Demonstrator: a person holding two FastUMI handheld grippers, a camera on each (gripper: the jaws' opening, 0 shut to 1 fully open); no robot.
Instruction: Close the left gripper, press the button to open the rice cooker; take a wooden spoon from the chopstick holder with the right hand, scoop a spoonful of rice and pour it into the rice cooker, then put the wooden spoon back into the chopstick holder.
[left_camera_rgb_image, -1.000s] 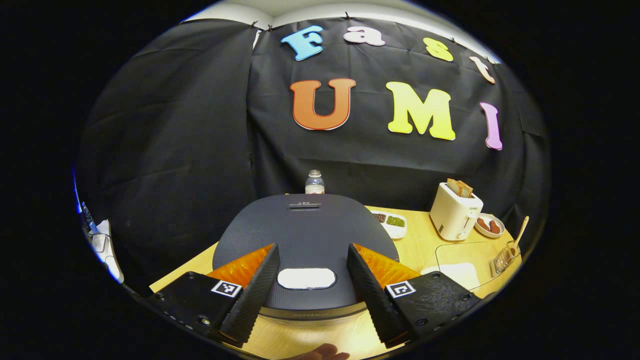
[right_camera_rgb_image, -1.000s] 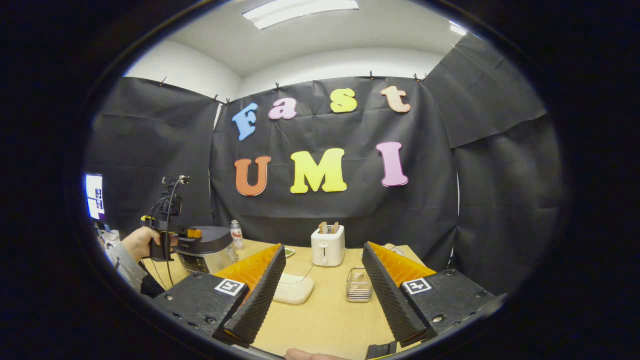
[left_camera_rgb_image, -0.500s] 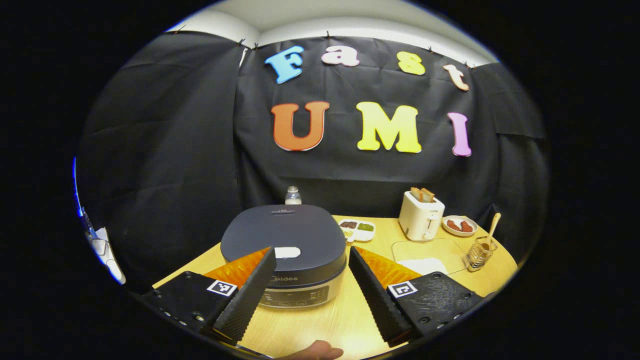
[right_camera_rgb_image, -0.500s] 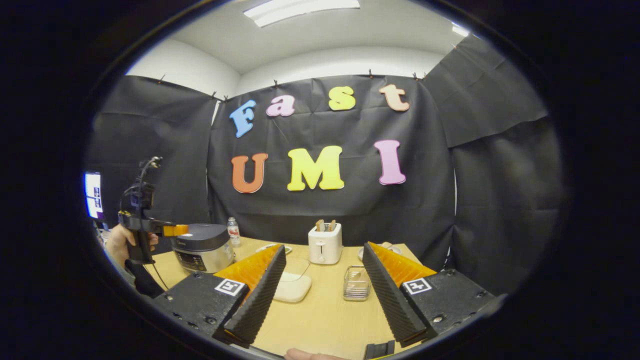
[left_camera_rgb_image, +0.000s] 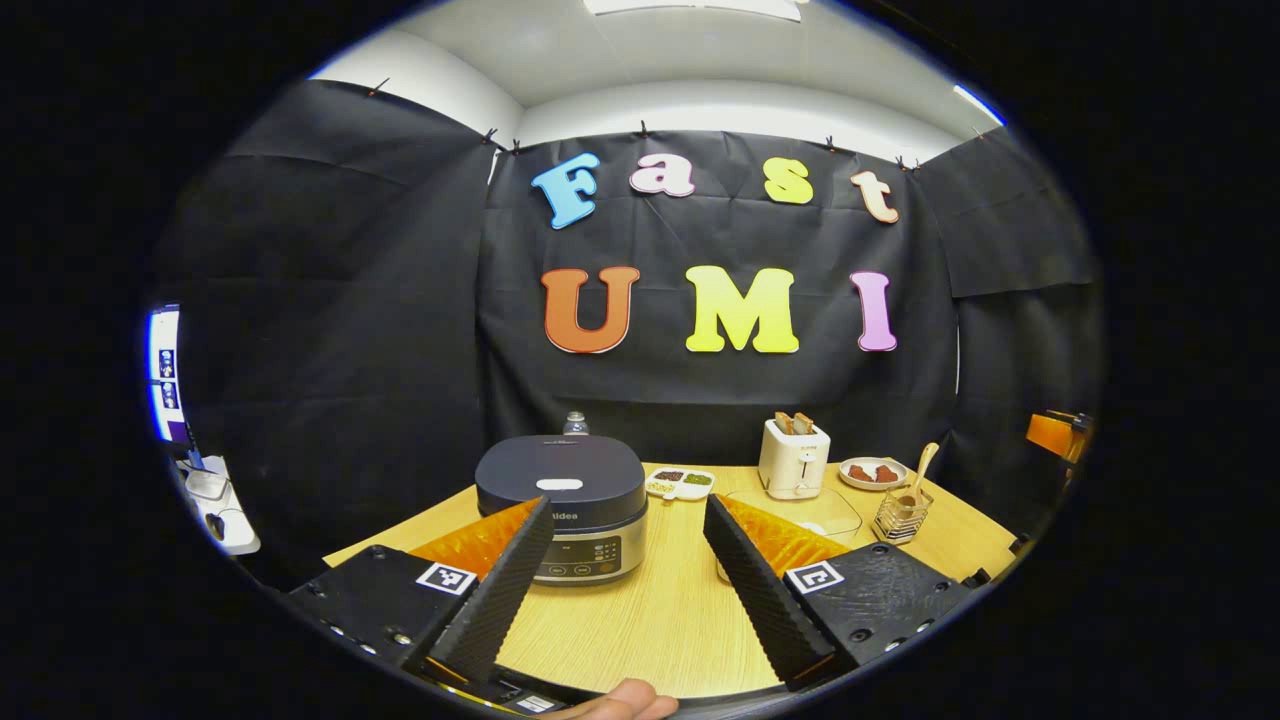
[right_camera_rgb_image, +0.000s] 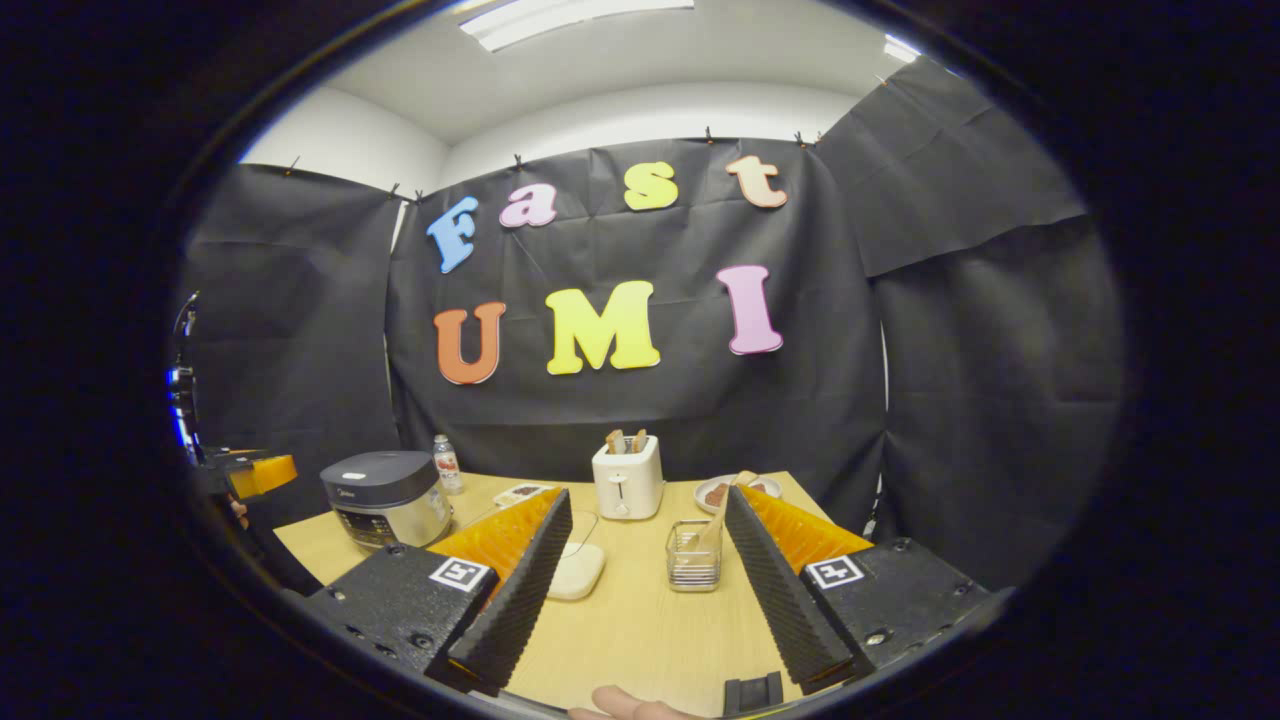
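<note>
While the rice cooker sits lid-down at the table's left, the left gripper hangs back, fingers spread; the right gripper, also spread, faces the chopstick holder with its wooden spoon, likely staged for reaching

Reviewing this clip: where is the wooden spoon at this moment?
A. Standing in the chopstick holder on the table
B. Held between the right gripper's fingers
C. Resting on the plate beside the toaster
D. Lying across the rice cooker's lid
A. The wooden spoon stands in the chopstick holder on the table, with the right gripper open and empty.
</note>
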